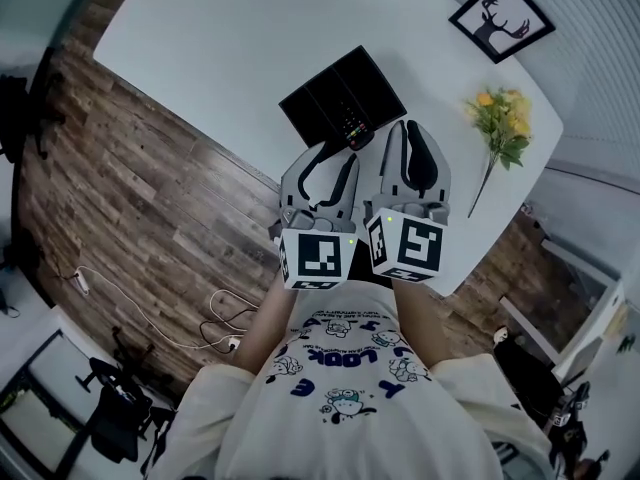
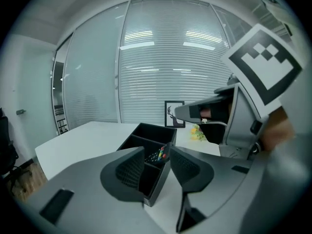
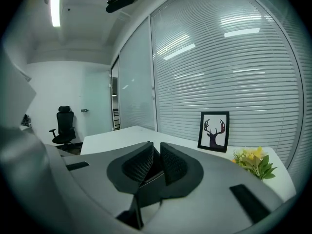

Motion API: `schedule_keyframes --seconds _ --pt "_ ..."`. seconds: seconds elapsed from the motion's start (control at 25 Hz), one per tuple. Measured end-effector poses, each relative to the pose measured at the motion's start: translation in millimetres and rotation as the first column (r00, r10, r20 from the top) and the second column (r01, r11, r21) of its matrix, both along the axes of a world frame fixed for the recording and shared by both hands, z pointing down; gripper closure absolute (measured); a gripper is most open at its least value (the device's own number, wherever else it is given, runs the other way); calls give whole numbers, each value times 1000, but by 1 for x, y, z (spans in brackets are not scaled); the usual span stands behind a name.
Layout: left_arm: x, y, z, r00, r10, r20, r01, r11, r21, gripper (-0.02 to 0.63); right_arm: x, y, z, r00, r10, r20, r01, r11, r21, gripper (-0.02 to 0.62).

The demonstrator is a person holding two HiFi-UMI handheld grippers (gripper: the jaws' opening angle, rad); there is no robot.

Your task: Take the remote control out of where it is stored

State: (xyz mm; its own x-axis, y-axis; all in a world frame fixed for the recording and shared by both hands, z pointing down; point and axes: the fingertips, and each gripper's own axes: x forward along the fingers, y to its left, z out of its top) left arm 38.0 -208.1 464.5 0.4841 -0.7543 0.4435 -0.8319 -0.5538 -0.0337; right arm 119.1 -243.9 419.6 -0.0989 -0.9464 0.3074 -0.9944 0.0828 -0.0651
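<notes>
A black compartment box (image 1: 318, 103) stands on the white table (image 1: 220, 38). The dark remote control (image 1: 352, 121) with coloured buttons lies in its near compartment. My left gripper (image 1: 337, 155) hovers just before the box's near corner, open with nothing between its pads. In the left gripper view the box (image 2: 146, 133) and the remote's buttons (image 2: 160, 154) show through the gap of that gripper (image 2: 157, 161). My right gripper (image 1: 405, 128) hangs beside the box's right side. In its own view its pads stand almost together (image 3: 156, 152), with nothing gripped and the box behind them.
A framed deer picture (image 1: 500, 16) leans at the table's far right corner. Yellow flowers (image 1: 503, 118) lie to the right of my right gripper. The table's near edge runs under both grippers, over wood floor with cables (image 1: 215, 318). An office chair (image 3: 63, 126) stands far off.
</notes>
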Motion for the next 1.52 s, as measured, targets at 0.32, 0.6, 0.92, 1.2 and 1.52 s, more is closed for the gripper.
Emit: schedule_keyframes --seconds 0.32,0.6,0.92,1.2,1.52 --pt "21 -9 22 996 86 31 -85 995 -45 407 10 -6 13 999 37 -1 -37 999 -32 535" --pt "30 -19 35 992 116 48 -114 992 -49 407 16 -7 25 999 44 8 -44 997 -61 535" --pt "35 -28 40 992 122 24 -121 991 -56 408 17 -14 30 999 43 14 -42 996 -73 535" --pt "38 -33 38 990 137 17 -136 989 -50 413 17 -16 30 999 44 13 -43 996 -80 535" --pt "37 -37 34 984 178 5 -177 982 -64 431 14 -26 22 999 41 21 -40 997 -68 535"
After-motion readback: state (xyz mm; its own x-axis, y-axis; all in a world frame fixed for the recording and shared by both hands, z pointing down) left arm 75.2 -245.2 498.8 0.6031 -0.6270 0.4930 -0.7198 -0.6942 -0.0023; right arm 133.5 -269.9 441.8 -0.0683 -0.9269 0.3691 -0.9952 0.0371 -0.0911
